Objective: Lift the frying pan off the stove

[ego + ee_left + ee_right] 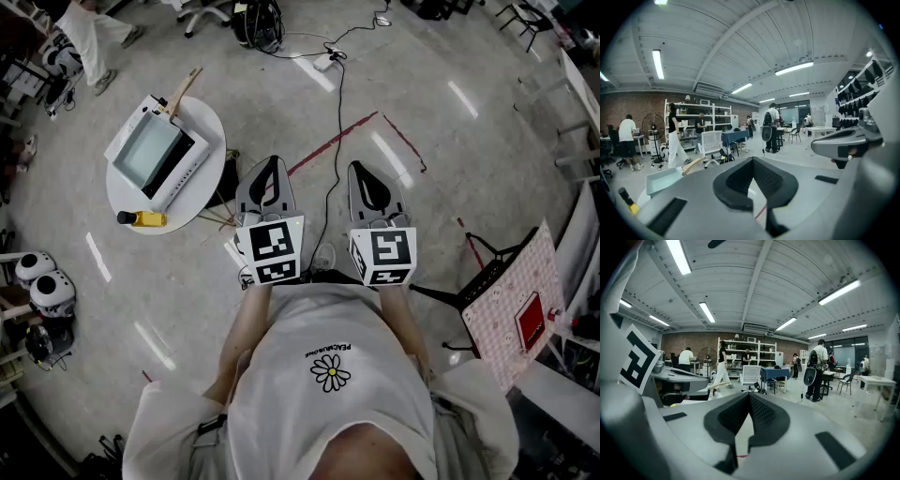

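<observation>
Clenched tip to tip on nothing, both pairs of jaws are shown in the head view. The left gripper (274, 161) and the right gripper (360, 167) are held side by side over bare floor, to the right of the round table (192, 204) and apart from it. On that table a white stove (185, 169) is set. What seems to be a square frying pan (148, 150) is seated on it, though its rim is hard to separate from the stove at this range. Its wooden handle (182, 92) is run out toward the table's far edge, away from the person. A yellow bottle (145, 218) is laid at the table's near edge.

In the left gripper view the pads are seen pressed together with nothing between them. The table, with the pan (664, 180) and its handle (693, 163), is placed low and to the left of the jaws.

In the right gripper view the jaws are likewise closed and empty. The table is mostly screened by the left gripper, and only the handle (721, 385) is made out.

The left gripper is judged the nearer to the table. A swing leftward and forward would be called for, with the jaws released and the handle taken across its long axis.
</observation>
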`<act>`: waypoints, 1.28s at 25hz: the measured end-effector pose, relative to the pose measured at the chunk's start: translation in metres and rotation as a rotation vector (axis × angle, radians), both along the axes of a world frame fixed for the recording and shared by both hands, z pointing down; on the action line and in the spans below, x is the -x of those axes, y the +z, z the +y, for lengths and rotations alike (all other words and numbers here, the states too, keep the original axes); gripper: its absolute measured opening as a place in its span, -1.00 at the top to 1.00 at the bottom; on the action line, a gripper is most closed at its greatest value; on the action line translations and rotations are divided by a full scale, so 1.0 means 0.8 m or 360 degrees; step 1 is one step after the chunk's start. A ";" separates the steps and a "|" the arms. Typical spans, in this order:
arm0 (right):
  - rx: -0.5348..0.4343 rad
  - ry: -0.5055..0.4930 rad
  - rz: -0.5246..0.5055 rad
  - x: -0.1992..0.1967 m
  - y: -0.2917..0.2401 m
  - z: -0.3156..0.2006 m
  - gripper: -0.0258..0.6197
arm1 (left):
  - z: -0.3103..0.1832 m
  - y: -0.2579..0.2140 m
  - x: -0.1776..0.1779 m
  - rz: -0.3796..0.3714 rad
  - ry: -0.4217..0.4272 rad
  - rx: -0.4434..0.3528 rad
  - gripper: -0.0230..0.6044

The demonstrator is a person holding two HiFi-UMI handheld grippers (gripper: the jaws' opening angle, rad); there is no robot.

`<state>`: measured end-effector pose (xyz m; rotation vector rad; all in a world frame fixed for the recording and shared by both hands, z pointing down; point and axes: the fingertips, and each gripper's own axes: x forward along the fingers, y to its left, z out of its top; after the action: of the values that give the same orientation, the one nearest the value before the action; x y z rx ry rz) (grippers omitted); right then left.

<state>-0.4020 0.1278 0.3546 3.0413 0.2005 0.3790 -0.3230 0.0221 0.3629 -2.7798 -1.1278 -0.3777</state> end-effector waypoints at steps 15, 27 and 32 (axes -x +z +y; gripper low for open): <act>-0.0034 -0.0056 0.0046 0.008 0.007 0.051 0.91 | 0.019 0.013 -0.002 -0.0017 -0.0149 0.0043 0.93; 0.0034 -0.0108 0.0068 0.009 0.034 0.086 0.91 | 0.054 0.035 -0.025 -0.0007 -0.0206 0.0018 0.93; 0.0046 -0.0155 0.0027 -0.023 0.066 0.096 0.91 | 0.078 0.076 -0.062 -0.0064 -0.0179 -0.0039 0.93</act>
<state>-0.3839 0.2045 0.4076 3.0124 0.0579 0.3405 -0.2738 0.0844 0.4233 -2.8339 -0.9706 -0.4580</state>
